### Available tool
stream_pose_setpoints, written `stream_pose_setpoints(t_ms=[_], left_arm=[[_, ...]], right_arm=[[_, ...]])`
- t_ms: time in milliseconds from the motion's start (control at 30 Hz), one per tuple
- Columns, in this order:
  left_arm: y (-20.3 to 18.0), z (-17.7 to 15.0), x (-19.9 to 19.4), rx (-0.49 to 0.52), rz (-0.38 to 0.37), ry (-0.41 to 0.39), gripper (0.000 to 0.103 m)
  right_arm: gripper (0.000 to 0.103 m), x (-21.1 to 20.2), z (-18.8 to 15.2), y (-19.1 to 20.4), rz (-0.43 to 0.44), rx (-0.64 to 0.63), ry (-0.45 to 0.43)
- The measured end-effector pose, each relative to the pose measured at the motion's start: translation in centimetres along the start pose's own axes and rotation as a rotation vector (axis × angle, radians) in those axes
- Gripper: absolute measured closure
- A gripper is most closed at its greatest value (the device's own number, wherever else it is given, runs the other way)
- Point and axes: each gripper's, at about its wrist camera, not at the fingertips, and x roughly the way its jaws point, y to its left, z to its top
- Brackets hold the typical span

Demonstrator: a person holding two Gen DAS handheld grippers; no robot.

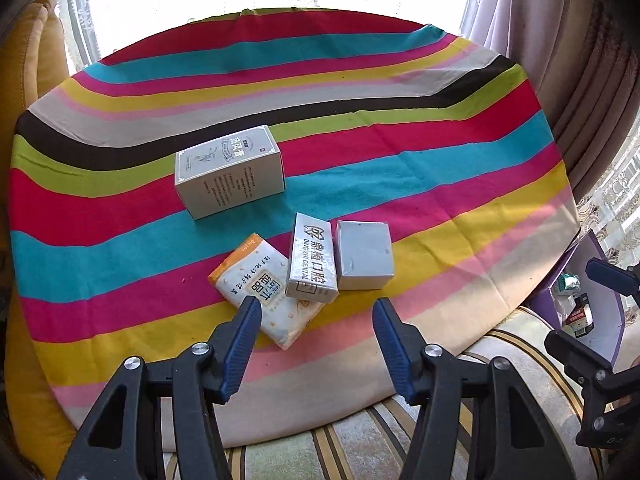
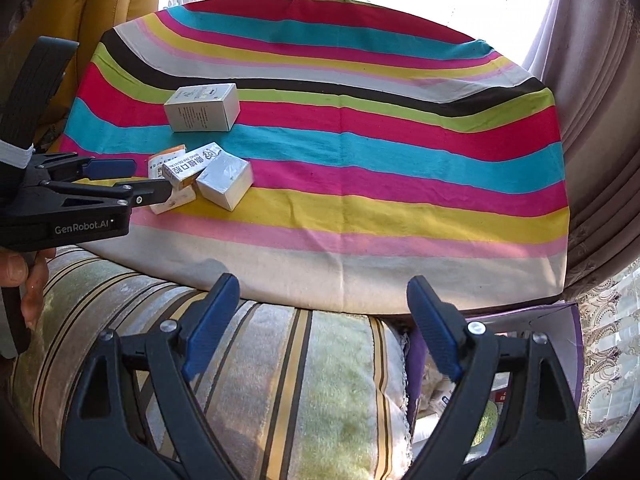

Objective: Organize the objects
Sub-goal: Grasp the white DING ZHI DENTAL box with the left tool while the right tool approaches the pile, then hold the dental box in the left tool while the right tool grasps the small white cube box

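On the striped cloth (image 1: 360,80) lie a large white box (image 1: 228,172), an orange-and-white tissue pack (image 1: 268,292), a white dental-branded pack (image 1: 312,260) leaning on it, and a plain grey box (image 1: 364,254). My left gripper (image 1: 316,306) is open and empty, hovering just in front of the tissue pack and dental pack. My right gripper (image 2: 324,284) is open and empty, held over the sofa edge in front of the cloth, near a purple box (image 2: 560,320). The same items show in the right wrist view: large box (image 2: 202,108), dental pack (image 2: 192,164), grey box (image 2: 226,178).
A purple open box (image 1: 592,304) holding several small packages sits at the right beside the table. A striped sofa cushion (image 2: 260,360) lies below the table's front edge. Curtains (image 2: 592,120) hang at the right, a yellow chair (image 2: 108,8) at the back left.
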Motion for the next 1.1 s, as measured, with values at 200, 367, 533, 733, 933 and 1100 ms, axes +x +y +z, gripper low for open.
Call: stream_pose_setpoints(t_ms=[200,367,533,733,933,1100], left_arm=[[-0.7,0.8,2.3,0.07,0.08,0.034,0.053],[-0.9,1.0,3.7,0.095,0.077,0.064,0.068],[-0.5,1.2,3.8,0.084,0.042,0.047,0.069],[0.7,1.3,2.9,0.016,-0.002,0.004,0.07],[2.4,1.3,1.9,-0.047,-0.019,-0.05,0.07],[3.7,1.1,1.1,-0.086,-0.02,-0.101,0.07]], right_arm=[[0.015,1.2,0.7,0.2,0.031,0.002,0.015],[0.015,2.2,1.2,0.0,0.051,0.02,0.03],[0.015,3.2,1.9,0.1,0.066,0.044,0.041],[0.015,4.4,3.2,1.1,0.098,0.081,0.055],[0.015,6.1,4.4,2.4,0.126,0.121,0.096],[0.015,7.1,5.5,3.5,0.131,0.16,0.118]])
